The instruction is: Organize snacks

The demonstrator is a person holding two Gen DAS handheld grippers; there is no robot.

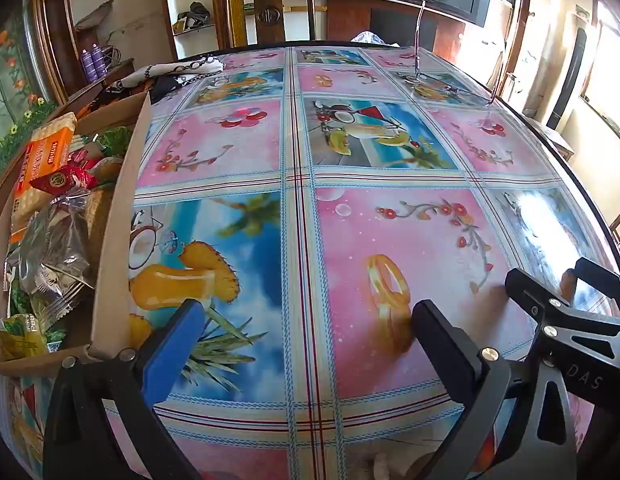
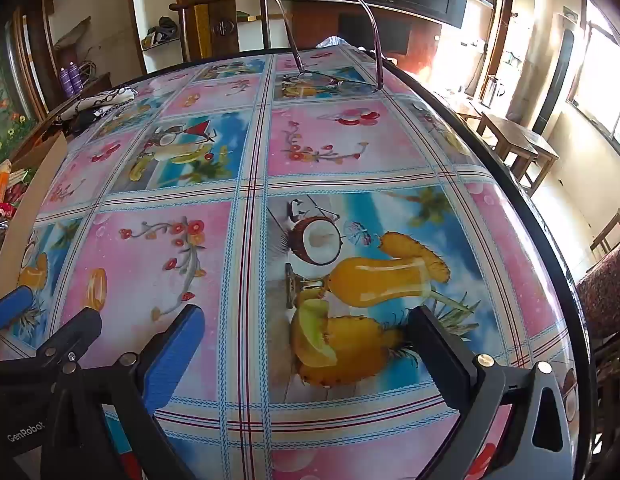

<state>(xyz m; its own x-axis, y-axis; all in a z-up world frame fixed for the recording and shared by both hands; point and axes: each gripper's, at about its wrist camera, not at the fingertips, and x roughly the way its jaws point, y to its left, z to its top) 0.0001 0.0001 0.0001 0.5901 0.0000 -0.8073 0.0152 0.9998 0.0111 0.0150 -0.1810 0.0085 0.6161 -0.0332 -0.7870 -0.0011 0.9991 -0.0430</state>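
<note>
Both grippers wide apart, nothing btwn fingers, tilted down over the table (image 2: 350, 152). Left gripper (image 1: 306, 332) and right gripper (image 2: 306, 336) side by side, nr front edge. Snacks (image 1: 50, 184) sit in a cardboard box (image 1: 122, 208) just left of left gripper. Eyeglasses (image 2: 334, 76) far ahead of right gripper.

Cardboard box (image 1: 118, 216) at counter's (image 1: 390, 208) left edge, snack packets (image 1: 50, 200) piled inside. Patterned cloth (image 1: 178, 70) behind box, at far left. Eyeglasses (image 2: 334, 76) at far side, right of centre. Chair (image 1: 266, 12) beyond far edge. Both grippers over near middle, left gripper (image 1: 302, 332) nearer box, right gripper (image 2: 306, 344) beside it.
</note>
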